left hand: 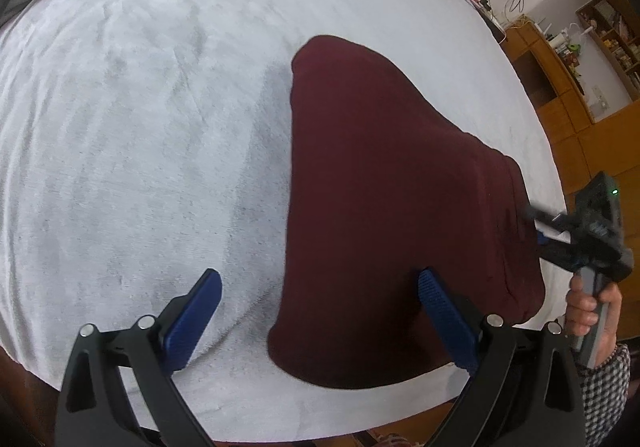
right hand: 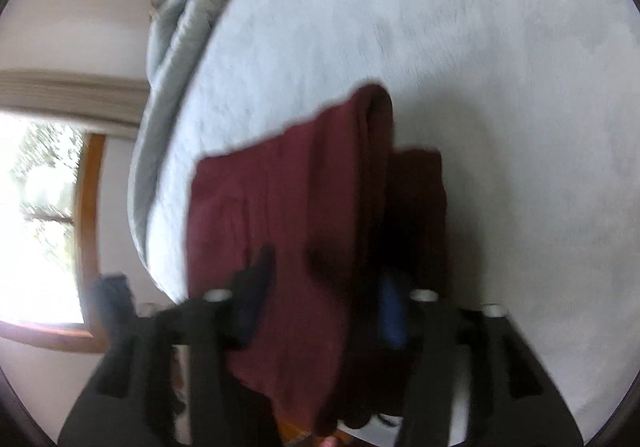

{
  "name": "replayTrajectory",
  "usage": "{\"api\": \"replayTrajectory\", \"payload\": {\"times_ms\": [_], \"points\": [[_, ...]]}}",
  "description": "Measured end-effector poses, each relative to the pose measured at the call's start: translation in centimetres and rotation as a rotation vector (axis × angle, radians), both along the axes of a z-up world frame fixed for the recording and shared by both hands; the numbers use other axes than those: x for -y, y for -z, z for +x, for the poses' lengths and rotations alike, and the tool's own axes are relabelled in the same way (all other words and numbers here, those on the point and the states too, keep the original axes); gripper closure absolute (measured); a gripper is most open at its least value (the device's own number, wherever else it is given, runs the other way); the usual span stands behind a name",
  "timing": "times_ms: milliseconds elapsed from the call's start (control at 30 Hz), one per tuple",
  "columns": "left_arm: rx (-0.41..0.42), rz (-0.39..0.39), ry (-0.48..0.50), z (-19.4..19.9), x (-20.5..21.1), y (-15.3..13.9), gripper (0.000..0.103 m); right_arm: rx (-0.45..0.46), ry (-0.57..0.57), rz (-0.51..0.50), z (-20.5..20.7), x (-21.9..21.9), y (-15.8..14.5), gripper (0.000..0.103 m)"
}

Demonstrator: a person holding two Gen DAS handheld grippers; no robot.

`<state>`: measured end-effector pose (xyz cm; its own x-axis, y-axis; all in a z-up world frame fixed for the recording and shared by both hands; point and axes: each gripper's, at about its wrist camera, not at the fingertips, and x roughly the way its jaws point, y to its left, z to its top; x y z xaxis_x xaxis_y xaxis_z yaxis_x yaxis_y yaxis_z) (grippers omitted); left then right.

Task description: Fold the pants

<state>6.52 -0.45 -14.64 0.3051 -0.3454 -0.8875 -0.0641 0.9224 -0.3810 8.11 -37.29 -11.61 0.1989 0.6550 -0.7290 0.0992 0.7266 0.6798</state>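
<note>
The left tool (left hand: 316, 321) stands wide open just above the near edge of the folded maroon pants (left hand: 384, 207), gripping nothing. The right tool (right hand: 324, 287) is open, cloth between its fingers. The pants lie on the white bed (left hand: 140, 107).

Folded maroon pants (left hand: 384, 215) lie on the white bed cover (left hand: 140, 107) under the wide-spread left gripper (left hand: 320, 287) (right gripper (left hand: 536, 225) meets their far edge).

Open bedsheet (left hand: 140, 107) left of pants (left hand: 380, 207)
</note>
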Motion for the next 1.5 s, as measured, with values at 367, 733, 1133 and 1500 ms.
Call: {"api": "replayTrajectory", "payload": {"times_ms": [367,733,1133,1500], "points": [[-0.01,0.021,0.024,0.0,1.2,-0.4,0.004,-0.004,-0.021,0.059,1.8,0.9,-1.0,0.088],[-0.035,0.012,0.049,-0.2,2.1,1.0,0.003,-0.021,0.013,-0.041,2.6,3.9,-1.0,0.087],[-0.063,-0.031,0.001,0.7,0.5,1.6,0.004,-0.052,-0.044,-0.083,3.0,0.8,0.1,0.083],[-0.036,-0.007,0.041,-1.4,0.6,0.8,0.004,-0.024,-0.099,-0.06,-4.2,1.8,-2.5,0.05]]}}
